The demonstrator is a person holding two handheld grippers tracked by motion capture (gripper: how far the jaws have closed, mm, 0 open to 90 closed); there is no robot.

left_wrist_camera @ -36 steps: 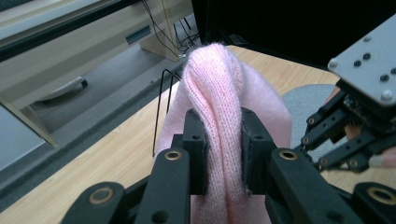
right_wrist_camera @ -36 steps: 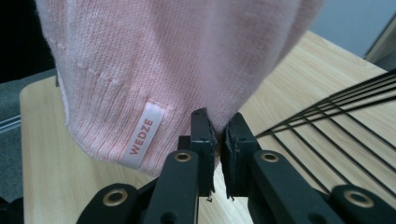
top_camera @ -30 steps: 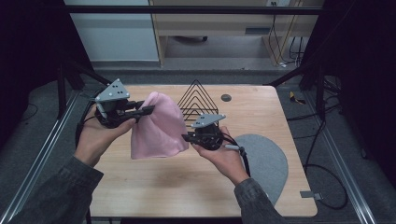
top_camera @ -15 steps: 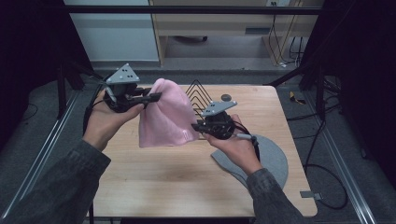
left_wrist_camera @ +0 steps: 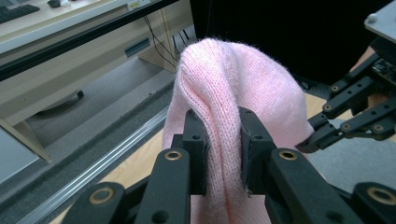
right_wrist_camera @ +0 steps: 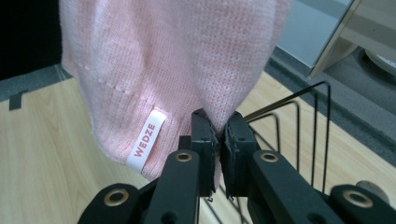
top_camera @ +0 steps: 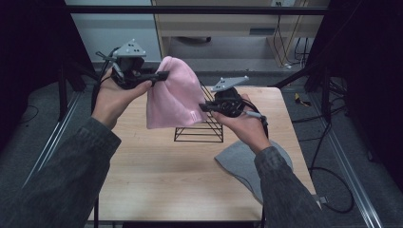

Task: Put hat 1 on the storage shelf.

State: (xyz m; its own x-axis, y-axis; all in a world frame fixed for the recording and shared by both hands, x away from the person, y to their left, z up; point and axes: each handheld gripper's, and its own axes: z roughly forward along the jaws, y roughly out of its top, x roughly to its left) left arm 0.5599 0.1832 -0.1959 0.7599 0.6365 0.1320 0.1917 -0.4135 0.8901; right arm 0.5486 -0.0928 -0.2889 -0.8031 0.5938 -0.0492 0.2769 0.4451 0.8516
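The pink beanie hangs in the air in the upper middle of the high view, stretched between the two grippers and lifted clear of the wooden table. The left gripper, at the upper left of that frame, has its jaws nearly closed on a thick fold of knit near the crown; in the left gripper view the fabric bulges up between the pads. The right gripper, at centre frame, pinches the ribbed hem close to the white label, its jaws pressed almost together with only a thin layer of knit between them.

Just below and behind the hat stands the black wire rack, its peaked loops visible at the right of the right gripper view. A grey beanie lies flat on the table at the lower right of the high view.

This looks like the carrying step, with the hat in transit towards the rack. The next move likely calls for keeping both pinches firm, lowering the hem over the wires, and letting go only once the knit rests on the frame
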